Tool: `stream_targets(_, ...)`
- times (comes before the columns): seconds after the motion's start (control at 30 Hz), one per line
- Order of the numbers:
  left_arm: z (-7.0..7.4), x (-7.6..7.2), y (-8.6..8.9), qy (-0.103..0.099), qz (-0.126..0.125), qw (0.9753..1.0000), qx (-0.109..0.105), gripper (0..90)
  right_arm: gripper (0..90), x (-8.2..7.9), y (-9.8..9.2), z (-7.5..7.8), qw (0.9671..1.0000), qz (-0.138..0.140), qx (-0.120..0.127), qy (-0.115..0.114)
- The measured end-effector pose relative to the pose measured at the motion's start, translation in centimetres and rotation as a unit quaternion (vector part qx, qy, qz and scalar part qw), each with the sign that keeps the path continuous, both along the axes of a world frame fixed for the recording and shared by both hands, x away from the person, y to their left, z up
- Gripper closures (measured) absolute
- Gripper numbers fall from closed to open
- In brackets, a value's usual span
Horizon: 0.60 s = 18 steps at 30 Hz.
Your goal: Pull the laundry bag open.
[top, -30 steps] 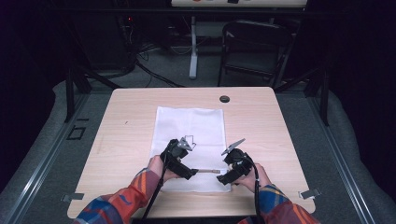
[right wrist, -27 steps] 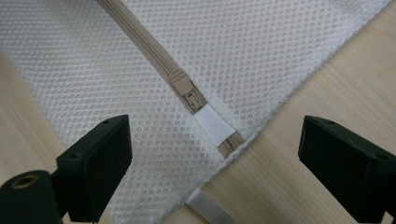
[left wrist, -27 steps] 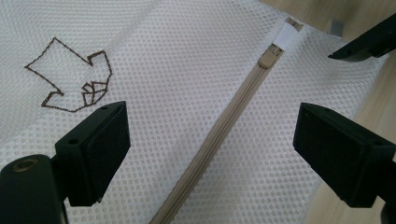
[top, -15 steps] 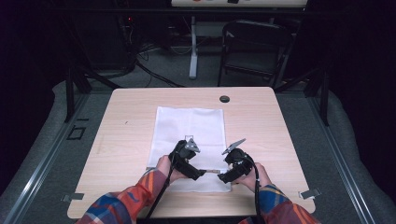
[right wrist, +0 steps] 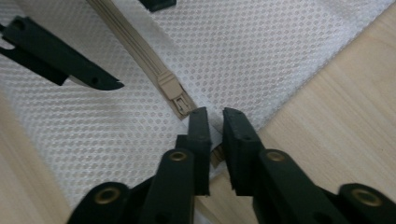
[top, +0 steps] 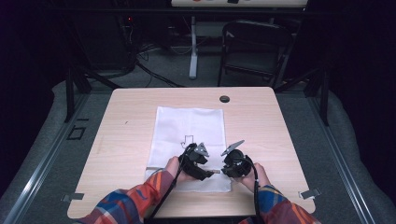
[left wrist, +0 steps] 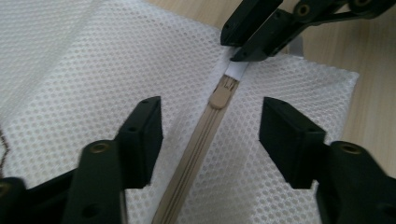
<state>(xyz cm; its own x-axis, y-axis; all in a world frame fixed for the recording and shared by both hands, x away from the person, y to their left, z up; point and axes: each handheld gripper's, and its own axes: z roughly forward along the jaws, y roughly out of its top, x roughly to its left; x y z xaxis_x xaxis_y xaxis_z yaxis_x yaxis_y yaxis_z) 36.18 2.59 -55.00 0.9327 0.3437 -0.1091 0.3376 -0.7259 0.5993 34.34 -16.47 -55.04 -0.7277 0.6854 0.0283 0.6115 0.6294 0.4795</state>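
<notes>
A white mesh bag (top: pixel 187 128) lies flat on the wooden table (top: pixel 280 126), with a beige zipper (left wrist: pixel 196 154) along its near edge. My left gripper (left wrist: pixel 212 123) is open, one jaw on each side of the zipper just behind the beige slider (left wrist: pixel 220 95). My right gripper (right wrist: pixel 215 119) is shut on the white fabric tab (left wrist: pixel 236 70) at the zipper's end, right beside the slider (right wrist: pixel 170 88). In the high view the left gripper (top: pixel 209 172) and right gripper (top: pixel 220 171) meet tip to tip at the bag's near right corner.
A small dark drawing (top: pixel 187 138) marks the bag's middle. A round cable hole (top: pixel 224 99) sits near the table's far edge. Bare wood lies either side of the bag. A black chair (top: pixel 254 46) and a stand (top: pixel 193 42) are beyond the table.
My left gripper has slid to the right along the bag's near edge, closing in on the right gripper. The right gripper has stayed in place on the tab.
</notes>
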Motion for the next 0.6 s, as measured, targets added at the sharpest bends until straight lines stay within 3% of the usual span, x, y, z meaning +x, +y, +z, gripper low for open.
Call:
stream_targets(0.1, -0.2, 0.0, -0.4, 0.001, -0.01, 0.9999, -0.004, 53.1, 90.0, 0.1, -0.1, 0.0, 1.0, 0.002, -0.007, 0.0)
stream_targets(0.2, -0.3, 0.0, -0.8, 0.004, -0.019, 0.9998, -0.003, 62.6, 90.0, 0.0, 0.0, -0.2, 1.0, 0.002, 0.0, -0.005)
stream_targets(0.27, -0.5, 0.1, -1.1, 0.007, -0.026, 0.9996, -0.005, 66.9, 90.0, 0.0, 0.0, -0.1, 0.9999, 0.006, -0.009, -0.007)
stream_targets(0.37, -0.6, 0.2, -1.5, 0.009, -0.027, 0.9996, -0.007, 70.9, 90.0, -0.1, 0.1, 0.0, 0.9999, 0.008, -0.003, -0.011)
stream_targets(0.43, -1.0, 0.4, -1.8, 0.009, -0.024, 0.9997, -0.003, 72.1, 90.0, 0.0, 0.2, -0.1, 0.9998, 0.016, -0.008, 0.005)
stream_targets(0.6, -1.7, 0.6, -2.2, 0.019, -0.024, 0.9995, -0.003, 77.5, 90.0, -0.1, 0.4, -0.5, 0.9998, 0.017, -0.005, 0.009)
